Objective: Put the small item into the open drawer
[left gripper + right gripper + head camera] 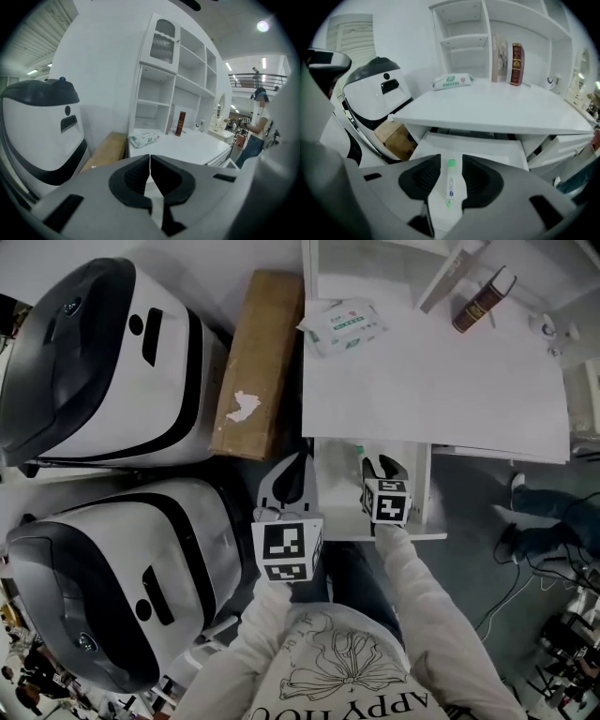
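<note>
White flat-topped table [441, 381]. On it, near the back left corner, a soft white-and-green pack of wipes [344, 326]. Toward the back right, well apart from the pack, a dark reddish-brown upright container [483, 298]. Below the table's front edge, a white open drawer [420, 486], pulled out. Flat on its bottom, a small white tube with a green cap [451, 185], cap end toward the table. On the grey floor [464, 512] left of the table, a long brown cardboard box [258, 362], just beside two large white-and-black machines [103, 362].
</note>
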Available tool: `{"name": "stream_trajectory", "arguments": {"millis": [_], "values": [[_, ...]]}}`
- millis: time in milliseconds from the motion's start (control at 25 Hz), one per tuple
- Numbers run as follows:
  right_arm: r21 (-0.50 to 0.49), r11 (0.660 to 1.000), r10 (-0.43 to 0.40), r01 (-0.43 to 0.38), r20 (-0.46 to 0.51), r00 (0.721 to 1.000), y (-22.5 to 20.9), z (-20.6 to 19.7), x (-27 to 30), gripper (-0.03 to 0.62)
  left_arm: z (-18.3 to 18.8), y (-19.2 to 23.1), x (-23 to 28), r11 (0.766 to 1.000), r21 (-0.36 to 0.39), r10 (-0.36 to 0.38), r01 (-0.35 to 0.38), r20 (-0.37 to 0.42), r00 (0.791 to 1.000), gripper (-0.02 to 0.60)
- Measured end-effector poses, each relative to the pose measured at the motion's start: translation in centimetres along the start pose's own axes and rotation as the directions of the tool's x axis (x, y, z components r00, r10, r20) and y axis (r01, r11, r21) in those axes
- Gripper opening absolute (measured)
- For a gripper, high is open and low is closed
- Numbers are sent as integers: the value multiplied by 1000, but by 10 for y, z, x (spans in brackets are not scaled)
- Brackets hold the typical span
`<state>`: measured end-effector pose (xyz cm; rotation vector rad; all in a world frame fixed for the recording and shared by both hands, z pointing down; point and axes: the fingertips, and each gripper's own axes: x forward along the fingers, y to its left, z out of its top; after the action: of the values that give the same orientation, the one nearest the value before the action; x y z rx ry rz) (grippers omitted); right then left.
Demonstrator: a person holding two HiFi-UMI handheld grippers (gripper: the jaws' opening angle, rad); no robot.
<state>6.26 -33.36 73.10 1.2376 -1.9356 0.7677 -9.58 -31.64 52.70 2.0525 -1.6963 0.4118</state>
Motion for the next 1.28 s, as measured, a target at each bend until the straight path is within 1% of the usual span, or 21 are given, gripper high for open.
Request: {"name": "stream_trajectory", "arguments": {"millis": [160,320,440,640,760,1000,1160,1280], "values": [[38,999,-11,6,120,993,1,30,-49,97,22,-13,-8,1000,10,-8,8,44,999,8],[72,997,-9,-9,250,968,-2,68,-99,87,46,-31,-15,999,29,-31,28,93,995,8],[72,997,-8,-19,348,938,-3,99,-138,87,61,-46,-20,998,43,-48,43,123,991,8],[80,997,-21,-22,497,868,-7,143,-199,80,86,-67,-28,995,71,-79,67,182,980,8],[71,997,-34,-6,547,836,-10,154,-227,78,96,-79,-36,994,84,-91,75,204,975,8],[65,997,-64,30,625,778,-14,176,-265,69,118,-93,-48,990,113,-109,83,251,962,8],[63,997,-72,40,661,747,-13,185,-285,66,128,-98,-56,989,123,-118,87,276,954,8],[58,997,-70,41,679,730,-10,191,-294,63,133,-97,-61,988,127,-117,83,290,950,8]]}}
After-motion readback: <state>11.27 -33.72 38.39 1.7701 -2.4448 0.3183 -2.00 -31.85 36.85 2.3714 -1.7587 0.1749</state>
